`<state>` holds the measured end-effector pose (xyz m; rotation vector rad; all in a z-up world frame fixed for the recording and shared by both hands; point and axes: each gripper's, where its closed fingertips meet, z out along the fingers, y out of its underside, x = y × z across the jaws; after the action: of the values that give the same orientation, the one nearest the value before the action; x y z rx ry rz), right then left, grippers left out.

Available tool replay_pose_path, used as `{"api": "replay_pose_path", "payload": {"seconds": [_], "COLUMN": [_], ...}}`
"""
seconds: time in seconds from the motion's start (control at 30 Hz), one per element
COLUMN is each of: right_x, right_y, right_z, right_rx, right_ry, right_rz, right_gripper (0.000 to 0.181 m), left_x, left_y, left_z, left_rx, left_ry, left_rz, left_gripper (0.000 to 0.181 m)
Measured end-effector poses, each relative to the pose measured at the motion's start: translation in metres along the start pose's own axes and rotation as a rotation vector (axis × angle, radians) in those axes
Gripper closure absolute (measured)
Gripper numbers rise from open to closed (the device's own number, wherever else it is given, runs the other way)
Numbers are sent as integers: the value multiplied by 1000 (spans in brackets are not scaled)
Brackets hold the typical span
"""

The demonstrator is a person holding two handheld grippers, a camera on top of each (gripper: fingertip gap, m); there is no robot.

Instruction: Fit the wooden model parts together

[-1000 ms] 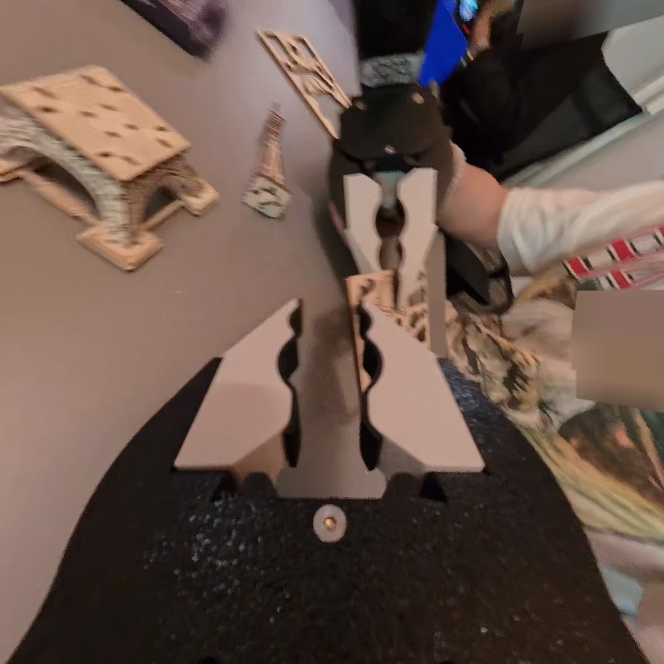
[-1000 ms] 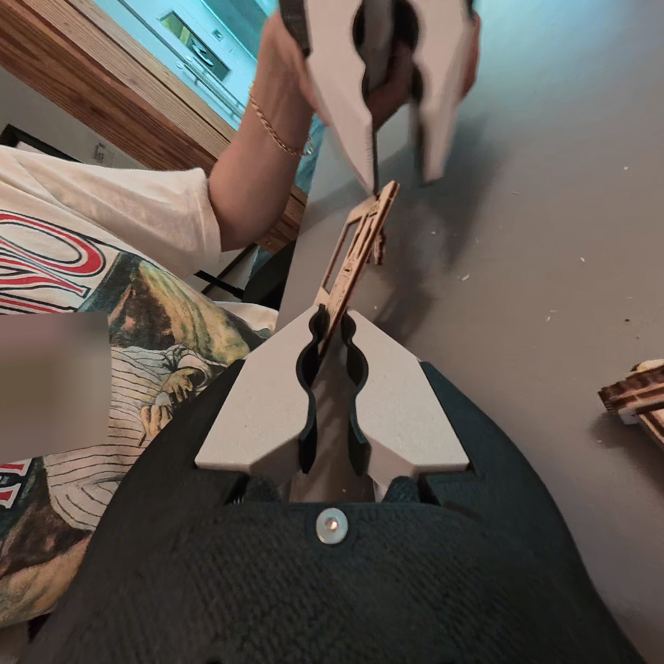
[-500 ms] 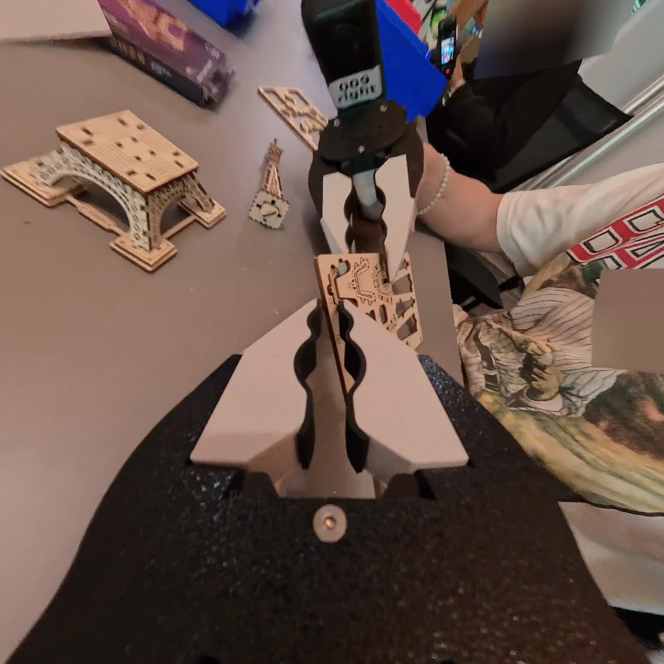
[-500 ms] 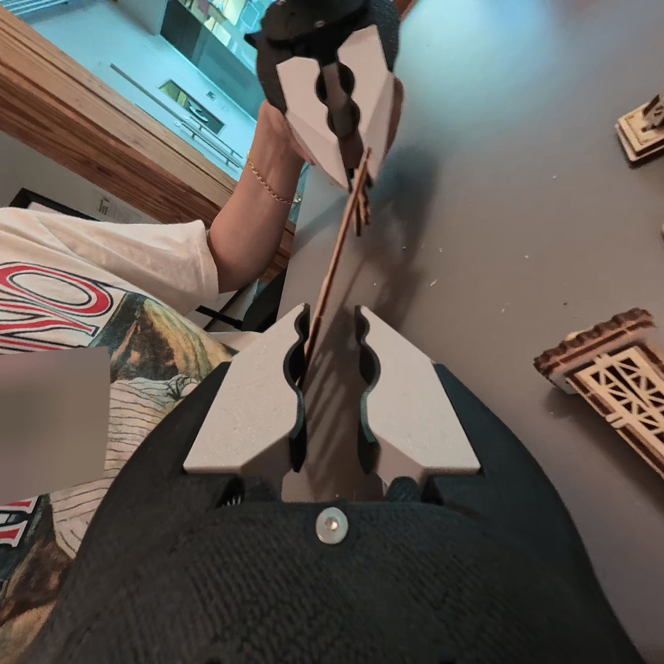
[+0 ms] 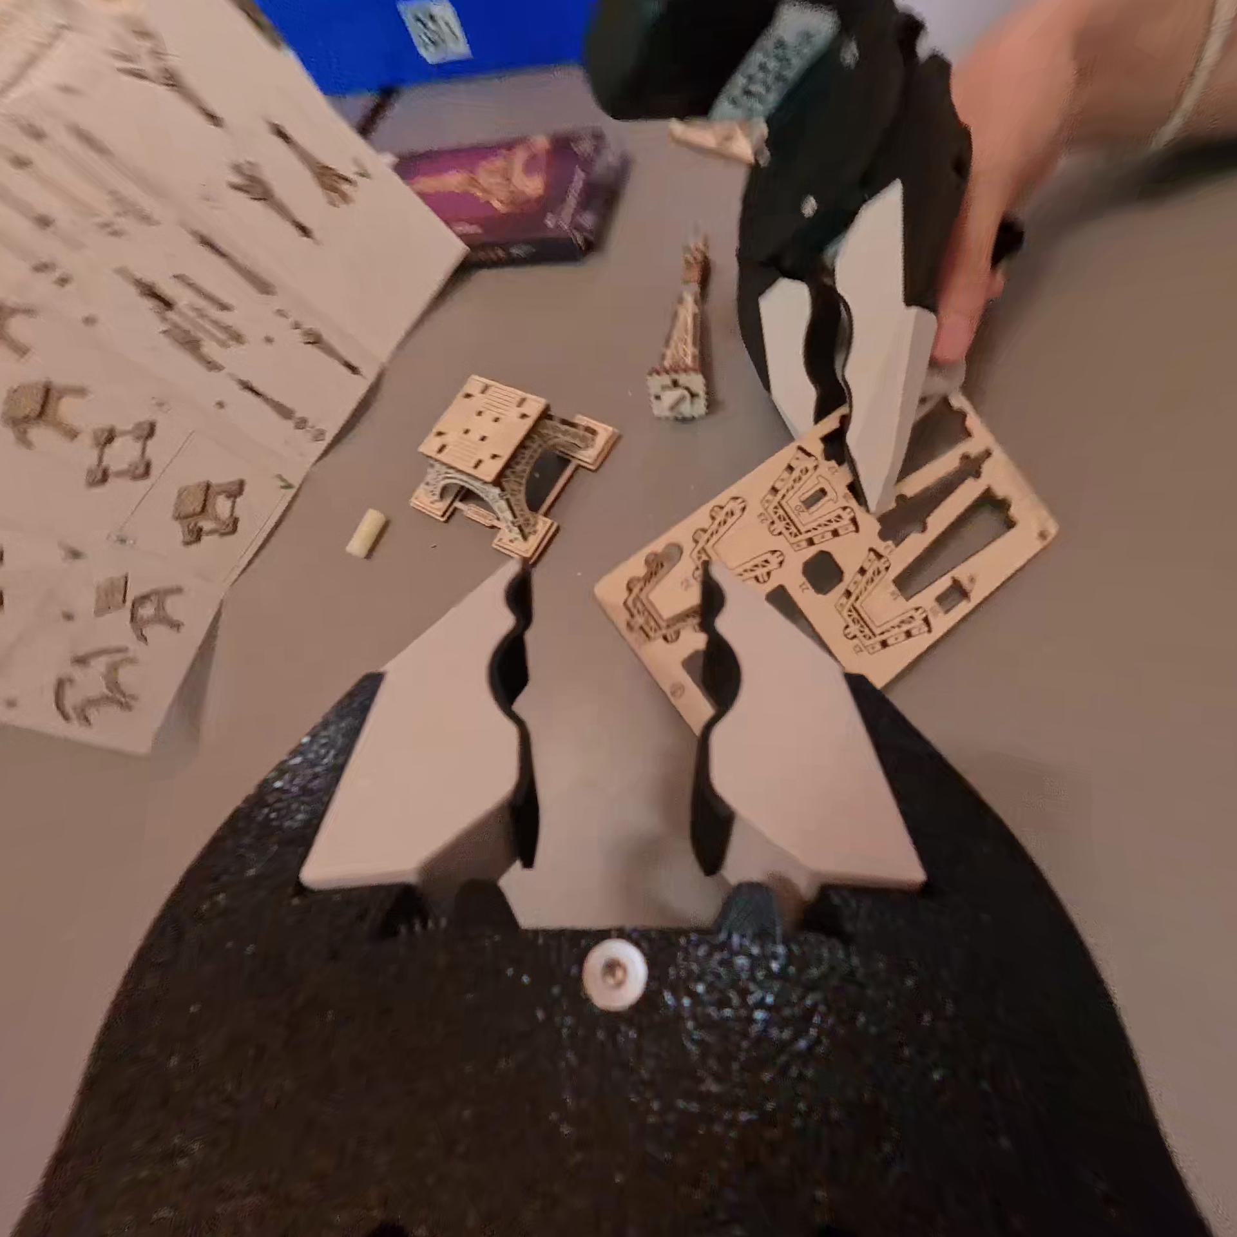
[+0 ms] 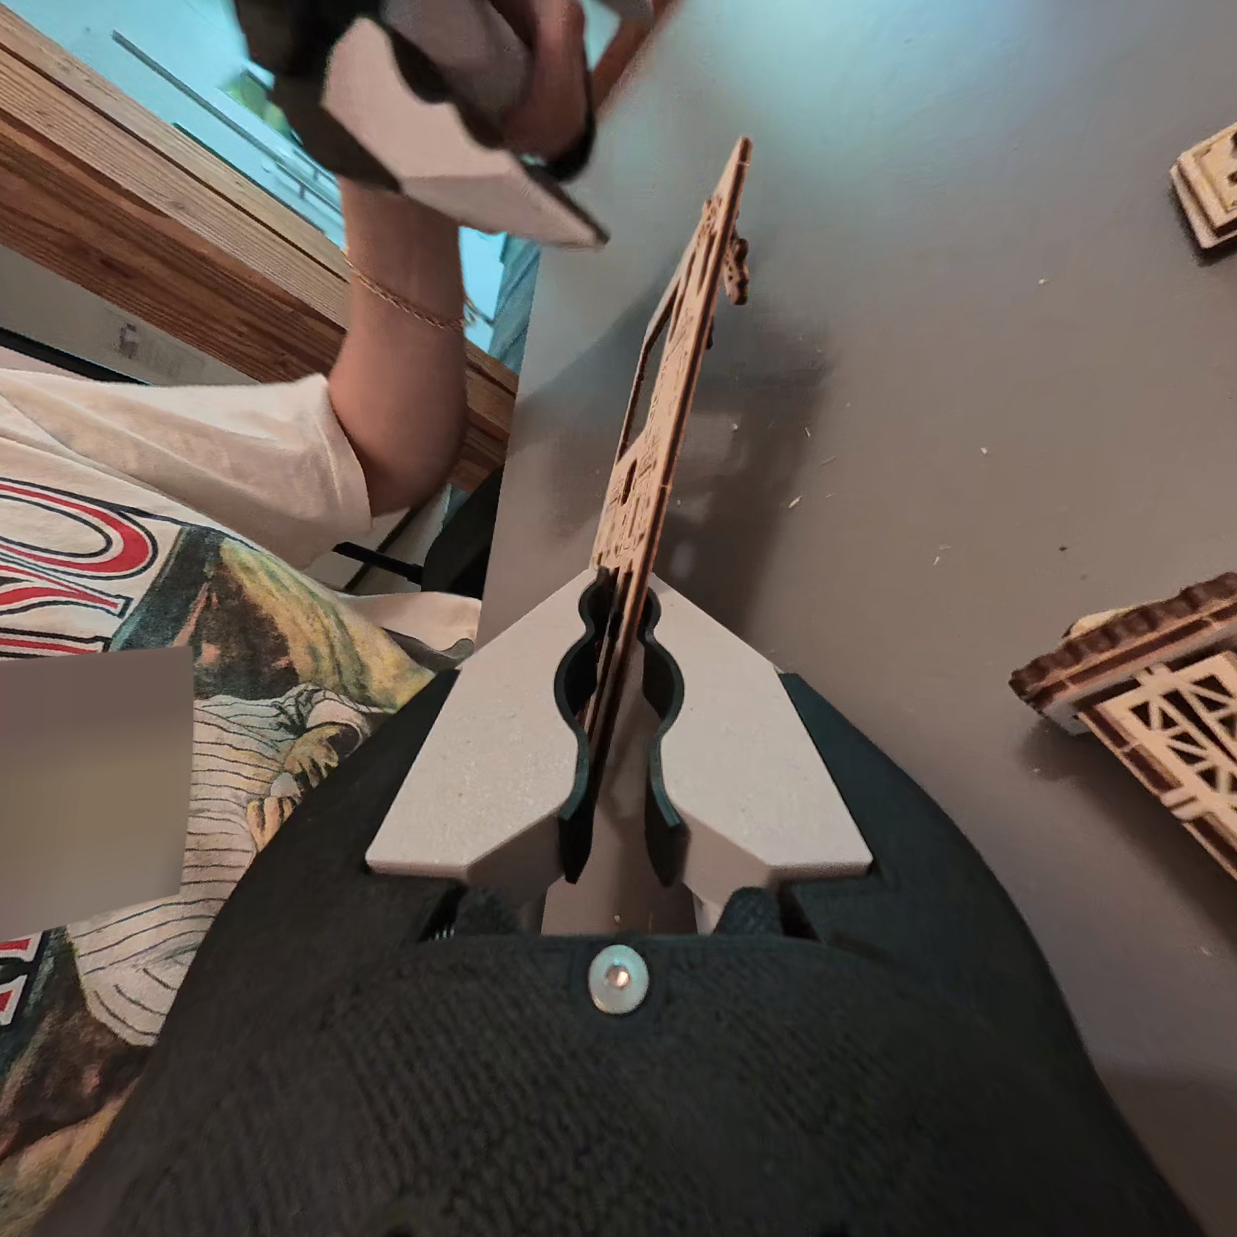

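Note:
A thin wooden parts sheet [image 5: 870, 569] with cut-outs is clamped at one edge by my right gripper [image 5: 863, 478]. In the right wrist view the sheet [image 6: 669, 415] stands edge-on between the shut jaws of the right gripper [image 6: 619, 596] and reaches forward over the grey table [image 6: 937, 335]. My left gripper [image 5: 616, 582] is open and empty, just left of the sheet. It shows blurred at the upper left of the right wrist view [image 6: 468, 174]. The built tower base [image 5: 509, 462] and a slim spire [image 5: 686, 348] lie on the table beyond.
A large instruction sheet [image 5: 167, 321] covers the left of the table, with a purple box [image 5: 529, 187] behind it. A small cream piece [image 5: 367, 532] lies near the tower base [image 6: 1165, 723]. Another wooden piece [image 6: 1211, 194] is at the right edge. A person's arm [image 6: 395, 415] is at the left. It is some 12 cm from my right tips to the slim spire [image 5: 686, 348].
The sheet has passed from the left gripper to the right: the left has opened and drawn back, and the right has shut on the sheet's edge.

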<state>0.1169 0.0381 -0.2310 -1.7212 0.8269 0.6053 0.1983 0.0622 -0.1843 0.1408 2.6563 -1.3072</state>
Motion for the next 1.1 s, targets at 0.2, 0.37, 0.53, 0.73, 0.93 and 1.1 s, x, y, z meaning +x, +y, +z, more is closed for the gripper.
{"api": "replay_pose_path", "payload": {"seconds": [0.2,0.37,0.53,0.73,0.93,1.1], "right_x": [0,2,2,4,3,5], "right_y": [9,9,9,12,12,13], "right_z": [4,4,4,5,5,6], "right_rx": [-58,-56,-57,-75,-74,-84], "right_ry": [22,34,35,48,38,45], "right_rz": [-16,-14,-11,-4,-5,3], "right_gripper": [175,175,175,175,175,174], "left_x": [12,9,8,11,3,8], "left_y": [6,2,2,9,1,5], "left_z": [42,48,48,54,55,59], "left_rx": [-241,-257,-288,-370,-392,-420], "left_ry": [143,226,245,276,253,273], "left_rz": [223,229,254,326,393,393], "left_gripper": [103,104,109,102,95,100]}}
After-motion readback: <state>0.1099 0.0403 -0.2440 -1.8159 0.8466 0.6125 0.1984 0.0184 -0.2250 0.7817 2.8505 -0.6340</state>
